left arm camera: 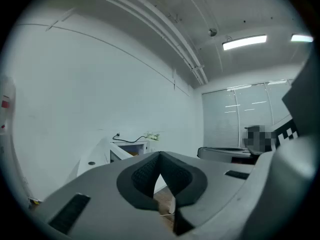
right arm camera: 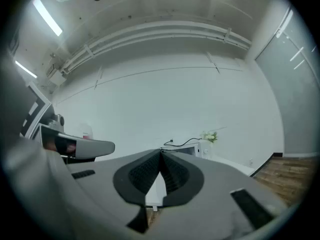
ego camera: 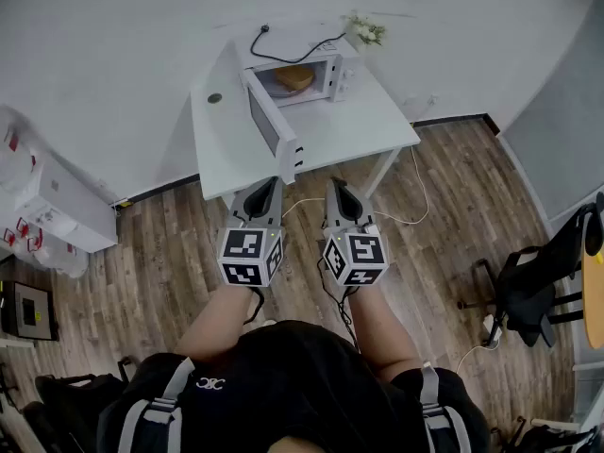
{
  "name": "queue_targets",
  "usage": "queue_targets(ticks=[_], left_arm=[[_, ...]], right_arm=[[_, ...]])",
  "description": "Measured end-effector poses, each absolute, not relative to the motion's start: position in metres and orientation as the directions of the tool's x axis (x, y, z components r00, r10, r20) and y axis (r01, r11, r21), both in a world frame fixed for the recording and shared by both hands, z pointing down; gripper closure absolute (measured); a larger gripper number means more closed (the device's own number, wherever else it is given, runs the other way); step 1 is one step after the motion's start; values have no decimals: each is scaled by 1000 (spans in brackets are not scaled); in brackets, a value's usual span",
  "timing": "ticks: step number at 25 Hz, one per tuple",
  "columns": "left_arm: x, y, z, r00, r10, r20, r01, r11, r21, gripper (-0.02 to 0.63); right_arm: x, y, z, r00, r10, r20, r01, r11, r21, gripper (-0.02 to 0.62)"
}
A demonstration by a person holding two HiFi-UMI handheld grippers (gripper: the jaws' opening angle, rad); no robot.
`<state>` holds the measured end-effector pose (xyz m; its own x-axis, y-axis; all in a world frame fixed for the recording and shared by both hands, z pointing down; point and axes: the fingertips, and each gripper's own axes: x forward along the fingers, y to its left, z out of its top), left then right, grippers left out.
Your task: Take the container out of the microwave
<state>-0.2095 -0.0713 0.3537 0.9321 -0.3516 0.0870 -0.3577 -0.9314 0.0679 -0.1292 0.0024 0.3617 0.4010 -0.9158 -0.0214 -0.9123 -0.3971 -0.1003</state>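
Observation:
A white microwave [ego camera: 330, 69] stands on a white table [ego camera: 363, 125] against the wall, its door [ego camera: 272, 125] swung wide open to the left. Inside sits a yellowish-orange container [ego camera: 293, 77]. Both grippers are held level, side by side, short of the table's front edge. My left gripper [ego camera: 267, 185] is shut and holds nothing; in the left gripper view its tips [left arm camera: 160, 155] meet, with the microwave [left arm camera: 131, 149] small and far beyond. My right gripper [ego camera: 338, 187] is shut and empty too, its tips [right arm camera: 161, 154] meeting below the distant microwave [right arm camera: 187, 148].
A small bunch of white flowers [ego camera: 366, 31] sits behind the microwave, whose black cord runs up the wall. A white cable [ego camera: 406, 217] trails over the wooden floor under the table. White storage units [ego camera: 47, 215] stand at the left, a black chair [ego camera: 528, 286] at the right.

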Motion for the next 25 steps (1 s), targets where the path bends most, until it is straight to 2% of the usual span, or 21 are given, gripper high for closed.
queue_targets(ticks=[25], left_arm=[[-206, 57, 355, 917, -388, 93, -392, -920, 25, 592]], right_arm=[[-125, 134, 365, 382, -924, -27, -919, -376, -119, 591]])
